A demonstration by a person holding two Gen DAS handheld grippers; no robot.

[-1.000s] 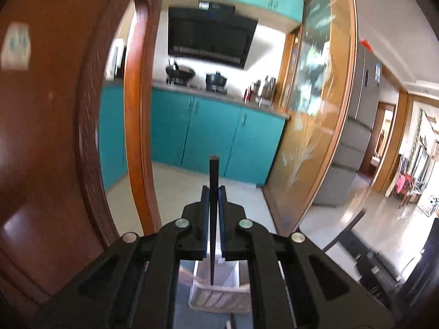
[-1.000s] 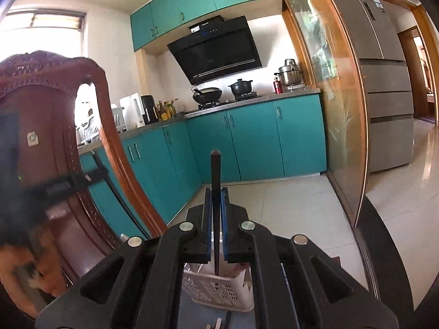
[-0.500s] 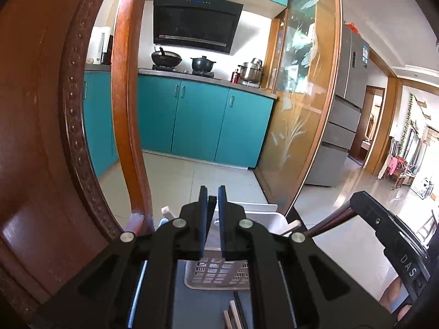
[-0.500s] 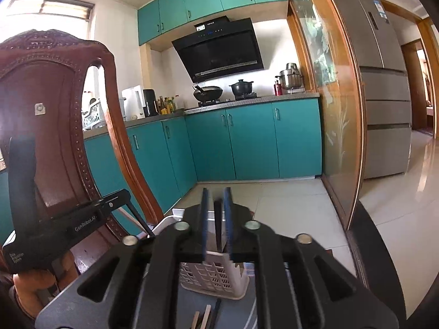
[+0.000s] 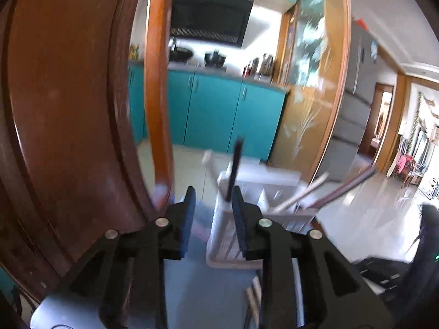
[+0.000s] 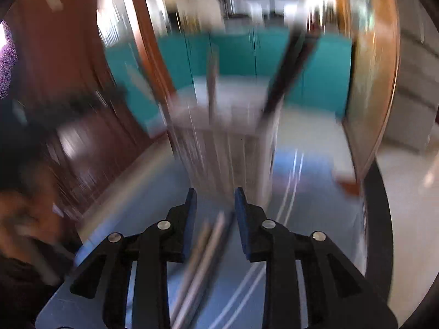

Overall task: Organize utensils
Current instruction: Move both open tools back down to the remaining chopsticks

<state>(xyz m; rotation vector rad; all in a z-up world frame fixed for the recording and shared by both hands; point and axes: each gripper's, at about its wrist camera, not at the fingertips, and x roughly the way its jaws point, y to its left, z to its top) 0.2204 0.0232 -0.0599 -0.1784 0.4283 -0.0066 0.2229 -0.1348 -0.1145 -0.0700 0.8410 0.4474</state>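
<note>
A white slotted utensil basket [image 5: 241, 235] stands on a blue-grey mat. A black chopstick [image 5: 234, 170] stands upright in it, and pale and dark sticks [image 5: 323, 192] lean out to the right. My left gripper [image 5: 213, 200] is open and empty just in front of the basket. In the blurred right wrist view the basket [image 6: 225, 148] holds a pale stick [image 6: 211, 87] and a black one [image 6: 282, 82]. My right gripper [image 6: 215, 200] is open and empty over loose chopsticks [image 6: 203, 257] lying on the mat.
A carved wooden chair back [image 5: 68, 109] stands close at the left and also shows in the right wrist view [image 6: 82, 126]. The blue-grey mat [image 6: 307, 192] lies on a dark round table. Teal kitchen cabinets [image 5: 219, 120] are far behind. More chopsticks [image 5: 253, 298] lie below the left gripper.
Both grippers let go of their black chopsticks into the basket, opened wide and drew back. The right gripper is tilting down fast, so its view is blurred.
</note>
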